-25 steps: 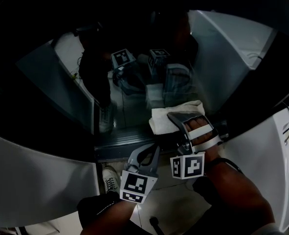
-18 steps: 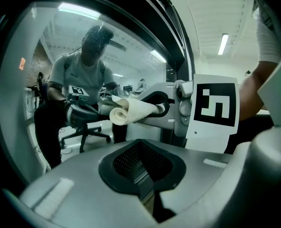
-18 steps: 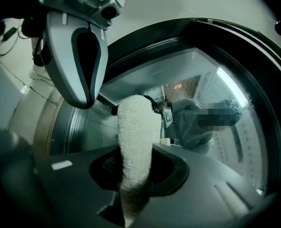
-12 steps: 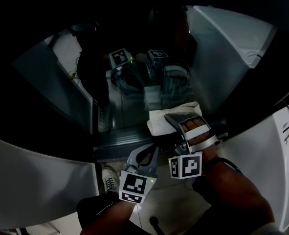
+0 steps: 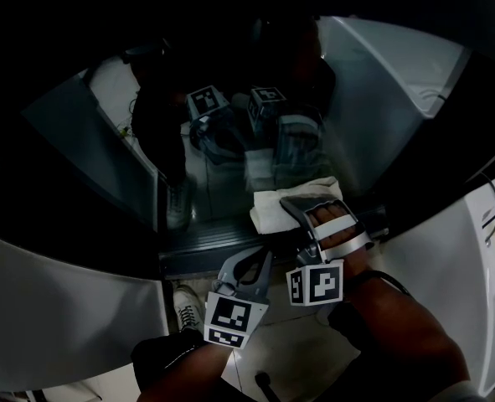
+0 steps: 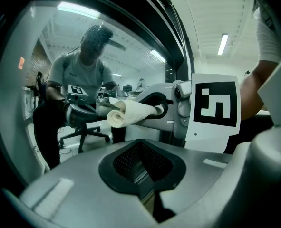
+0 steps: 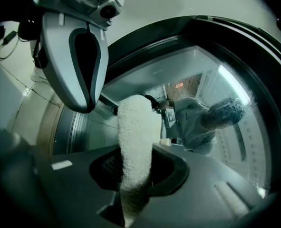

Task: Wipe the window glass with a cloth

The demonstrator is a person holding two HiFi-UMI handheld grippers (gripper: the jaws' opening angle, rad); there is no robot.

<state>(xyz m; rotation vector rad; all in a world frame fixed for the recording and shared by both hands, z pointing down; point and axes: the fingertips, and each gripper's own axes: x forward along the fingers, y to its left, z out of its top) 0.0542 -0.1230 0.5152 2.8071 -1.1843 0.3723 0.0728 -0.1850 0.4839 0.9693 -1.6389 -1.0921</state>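
The dark window glass (image 5: 222, 166) mirrors the person and both grippers. A rolled white cloth (image 5: 281, 206) is pressed against the glass near its lower frame, with my right gripper (image 5: 296, 205) shut on it. In the right gripper view the cloth (image 7: 134, 141) rises from between the jaws toward the glass (image 7: 216, 80). My left gripper (image 5: 262, 256) hovers just left of and below the right one, shut and empty. The left gripper view shows its jaws closed (image 6: 142, 163), with the cloth (image 6: 128, 113) ahead in the right gripper (image 6: 154, 109).
The window's grey lower frame (image 5: 205, 245) runs under the cloth. White curved panels stand at the right (image 5: 381, 82) and lower left (image 5: 63, 308). A cable (image 5: 494, 216) hangs on the right panel. The person's shoe (image 5: 188, 308) shows on the floor below.
My right gripper has slid the cloth slightly to the left along the glass. The left gripper has stayed almost still.
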